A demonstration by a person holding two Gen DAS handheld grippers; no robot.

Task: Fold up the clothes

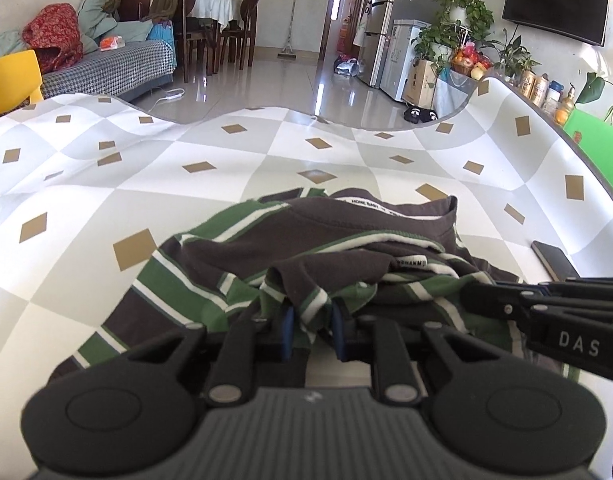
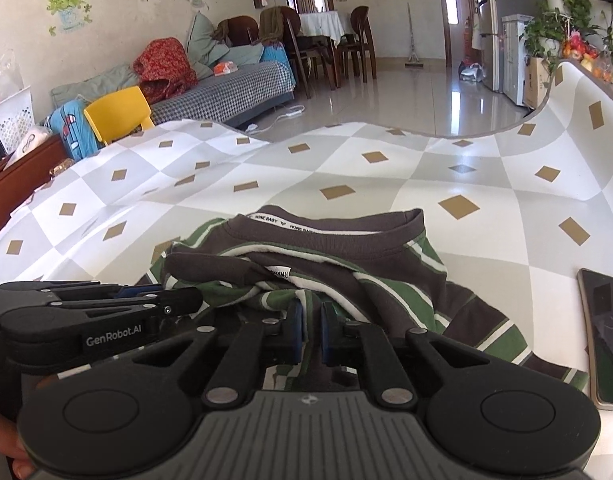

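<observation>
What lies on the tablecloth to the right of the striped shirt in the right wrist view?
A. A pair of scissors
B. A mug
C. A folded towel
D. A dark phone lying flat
D: a dark phone lies flat on the checked tablecloth, just right of the striped shirt and apart from its hem; no scissors, towel or mug shows there.

Left tool (image 1: 310, 330) and right tool (image 2: 311, 334) side by side, angled downward toward 12 o'clock, each pinched closed on fabric.
</observation>
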